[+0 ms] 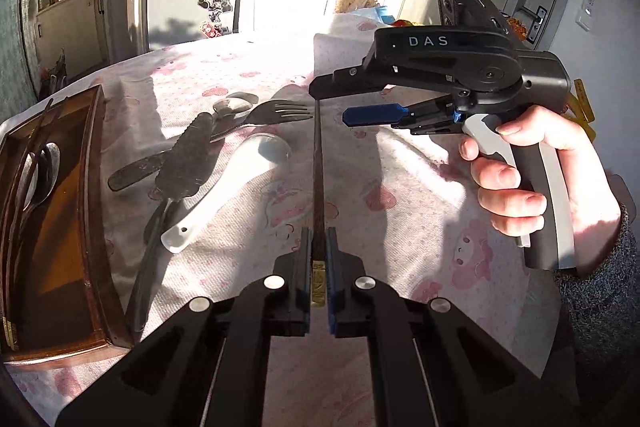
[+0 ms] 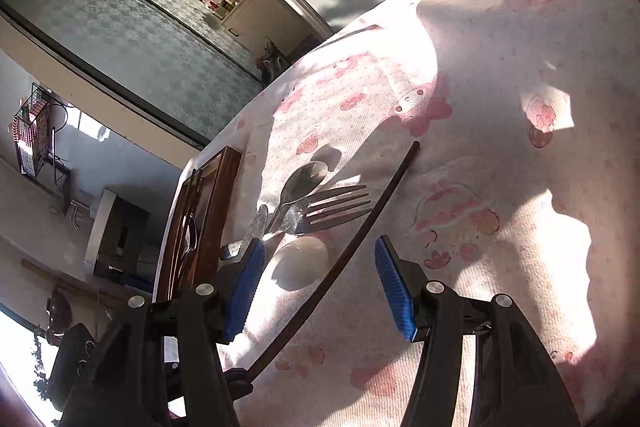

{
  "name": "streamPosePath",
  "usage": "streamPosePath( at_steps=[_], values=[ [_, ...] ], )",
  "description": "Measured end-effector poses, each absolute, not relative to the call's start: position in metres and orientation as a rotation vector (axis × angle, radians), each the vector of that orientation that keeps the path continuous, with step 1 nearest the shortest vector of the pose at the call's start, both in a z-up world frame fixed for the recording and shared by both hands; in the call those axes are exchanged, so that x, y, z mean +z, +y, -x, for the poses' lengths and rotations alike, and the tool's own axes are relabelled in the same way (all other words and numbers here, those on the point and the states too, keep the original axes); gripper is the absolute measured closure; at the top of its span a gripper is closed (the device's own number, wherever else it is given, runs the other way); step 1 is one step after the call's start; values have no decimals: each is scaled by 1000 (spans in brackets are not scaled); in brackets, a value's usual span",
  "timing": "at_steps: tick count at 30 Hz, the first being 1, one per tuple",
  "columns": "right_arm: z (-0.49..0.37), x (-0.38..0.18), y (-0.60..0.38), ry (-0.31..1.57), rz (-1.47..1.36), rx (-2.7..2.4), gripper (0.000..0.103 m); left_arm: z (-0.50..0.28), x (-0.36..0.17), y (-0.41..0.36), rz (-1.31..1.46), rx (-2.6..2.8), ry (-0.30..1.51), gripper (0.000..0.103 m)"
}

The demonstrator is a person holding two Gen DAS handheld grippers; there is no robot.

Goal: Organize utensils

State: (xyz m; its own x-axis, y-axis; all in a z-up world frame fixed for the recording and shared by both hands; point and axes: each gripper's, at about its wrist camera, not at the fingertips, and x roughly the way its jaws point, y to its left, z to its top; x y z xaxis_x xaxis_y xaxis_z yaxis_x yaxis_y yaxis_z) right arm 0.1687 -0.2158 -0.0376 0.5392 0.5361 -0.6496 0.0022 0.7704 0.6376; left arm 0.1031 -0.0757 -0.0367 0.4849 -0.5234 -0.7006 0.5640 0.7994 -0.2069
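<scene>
The left claw pinches a dark chopstick near its butt; the right claw stands spread, holding nothing.

light: hard sun, 12 o'clock | glare: tablecloth blown out | shadows: sharp | edges: fisheye-bent, dark corners
</scene>
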Motion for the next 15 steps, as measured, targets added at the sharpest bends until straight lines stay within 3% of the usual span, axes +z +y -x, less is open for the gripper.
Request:
streamPosePath(
  at_steps=[9,10,12,14,15],
  values=[
    [-176,-53,-211,993,-678,338,47,-99,-19,-72,3,-682,783,96],
    [-177,-55,-211,995,-680,328,52,-98,-20,-72,2,-688,785,96],
    [-178,-56,-211,993,-664,300,73,-95,-21,-71,0,-696,788,96],
    [-179,-54,-214,983,-664,285,84,-92,-22,-69,-10,-695,784,96],
    [-178,-53,-213,982,-663,288,84,-91,-22,-68,-13,-698,785,96]
  ],
)
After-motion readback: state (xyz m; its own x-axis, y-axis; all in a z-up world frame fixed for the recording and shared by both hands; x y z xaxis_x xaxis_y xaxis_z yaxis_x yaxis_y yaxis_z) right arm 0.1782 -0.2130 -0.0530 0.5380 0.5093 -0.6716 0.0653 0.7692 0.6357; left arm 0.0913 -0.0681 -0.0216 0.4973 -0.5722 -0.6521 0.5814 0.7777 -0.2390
